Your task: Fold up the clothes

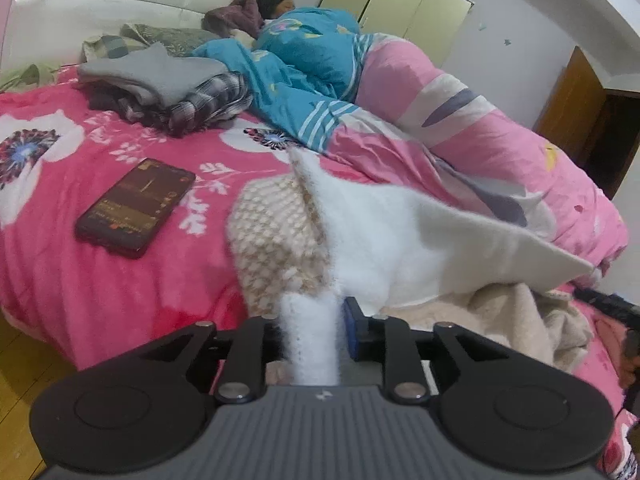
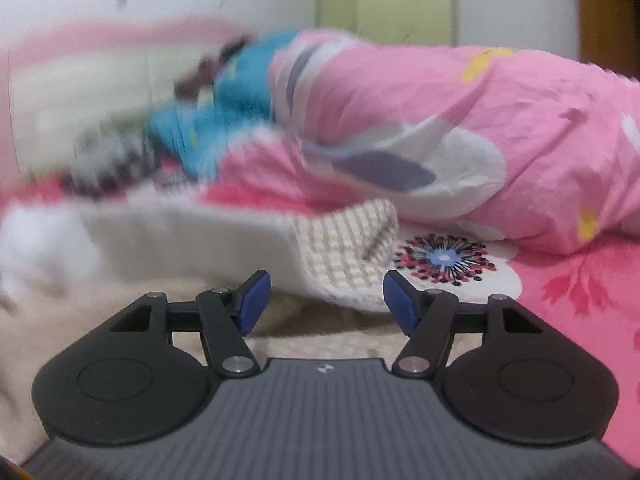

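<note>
A white fleecy garment (image 1: 400, 232) with a cream checked knit outside (image 1: 276, 236) lies on the pink flowered bedspread (image 1: 80, 280). My left gripper (image 1: 310, 320) is shut on a bunched white edge of it, and the cloth rises from the jaws toward the bed. In the blurred right wrist view the same garment (image 2: 336, 248) lies ahead with its checked side up. My right gripper (image 2: 326, 300) stands open just in front of its near edge, with nothing between the blue pads (image 2: 256, 300). A beige fuzzy cloth (image 2: 120, 304) lies under both grippers.
A dark phone (image 1: 136, 208) lies on the bedspread to the left. A stack of folded clothes (image 1: 168, 88), grey on top of plaid, sits farther back. A person (image 1: 304, 36) lies under blue and pink quilts (image 1: 460, 120) along the right. A wooden door (image 1: 576, 96) stands far right.
</note>
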Tool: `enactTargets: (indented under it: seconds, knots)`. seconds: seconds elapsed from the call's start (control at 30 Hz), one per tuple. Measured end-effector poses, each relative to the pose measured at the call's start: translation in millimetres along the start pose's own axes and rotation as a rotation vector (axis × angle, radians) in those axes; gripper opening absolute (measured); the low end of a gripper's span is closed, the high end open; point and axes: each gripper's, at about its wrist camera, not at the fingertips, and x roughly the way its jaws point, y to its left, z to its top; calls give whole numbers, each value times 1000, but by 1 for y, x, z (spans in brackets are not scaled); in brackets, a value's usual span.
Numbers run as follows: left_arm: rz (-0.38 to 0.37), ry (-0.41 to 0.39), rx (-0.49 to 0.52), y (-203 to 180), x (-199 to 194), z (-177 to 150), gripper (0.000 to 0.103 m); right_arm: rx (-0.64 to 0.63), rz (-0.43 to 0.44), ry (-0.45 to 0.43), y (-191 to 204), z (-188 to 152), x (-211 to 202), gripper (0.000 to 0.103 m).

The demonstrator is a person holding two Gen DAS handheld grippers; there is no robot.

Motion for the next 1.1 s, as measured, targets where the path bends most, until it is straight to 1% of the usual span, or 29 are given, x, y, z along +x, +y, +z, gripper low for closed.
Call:
enactTargets:
  seconds: [0.03, 0.1, 0.2, 0.23, 0.3, 0.33, 0.37, 0.4, 0.43, 0.47, 0.53, 0.6, 0.67, 0.73, 0.77, 0.83, 0.9, 0.93, 0.97, 1.0, 1.03, 1.07, 1.1]
  knots:
    - [-9, 3, 4, 1, 3, 1, 37, -37, -7, 22, 3, -2, 7, 63]
    - [-18, 15, 22, 0, 8, 2, 43, -101, -33, 62, 7, -5, 24, 62]
    - [-9, 44, 89, -12, 15, 7, 54, -188, -82, 119, 12, -5, 49, 62]
    - [-6, 54, 112, -15, 18, 9, 61, -211, -92, 137, 13, -5, 58, 62]
    - [-1, 73, 156, -23, 23, 12, 67, -225, -80, 166, 12, 0, 74, 62]
    - [2, 83, 179, -27, 26, 14, 72, -232, -75, 178, 12, 3, 81, 62]
    - [5, 92, 201, -30, 29, 15, 78, -246, -76, 191, 13, 5, 88, 62]
    - [8, 102, 224, -34, 31, 17, 80, -260, -80, 205, 14, 7, 95, 61]
    - [10, 112, 246, -38, 34, 19, 86, -275, -90, 218, 16, 7, 101, 61]
    - [13, 121, 268, -42, 36, 20, 87, -287, -95, 232, 18, 7, 107, 61]
    - [19, 141, 313, -49, 42, 23, 87, -306, -100, 244, 21, 7, 114, 61]
    - [24, 160, 358, -57, 47, 27, 85, -316, -100, 228, 24, 8, 112, 61]
    - [53, 185, 380, -58, 60, 22, 79, -308, -97, 208, 24, 10, 110, 61]
    - [87, 211, 398, -57, 75, 16, 77, -294, -93, 203, 22, 8, 111, 60]
    - [104, 225, 406, -57, 82, 12, 75, -288, -95, 202, 20, 6, 113, 60]
    - [123, 230, 413, -56, 89, 4, 74, -274, -102, 202, 16, 4, 119, 59]
    - [144, 225, 428, -56, 92, -4, 72, -251, -104, 194, 14, 1, 125, 54]
    - [160, 213, 446, -59, 90, -7, 69, -238, -107, 188, 14, 0, 126, 51]
    - [171, 199, 459, -61, 89, -9, 65, -224, -112, 177, 14, -1, 125, 45]
    - [183, 185, 470, -63, 87, -11, 63, -210, -121, 161, 15, 0, 122, 41]
    - [198, 168, 478, -65, 84, -13, 60, -198, -139, 138, 18, 0, 116, 34]
    - [213, 150, 484, -68, 81, -15, 57, -179, -162, 108, 20, 2, 108, 30]
    - [229, 130, 491, -70, 79, -16, 55, -159, -184, 80, 22, 4, 100, 28]
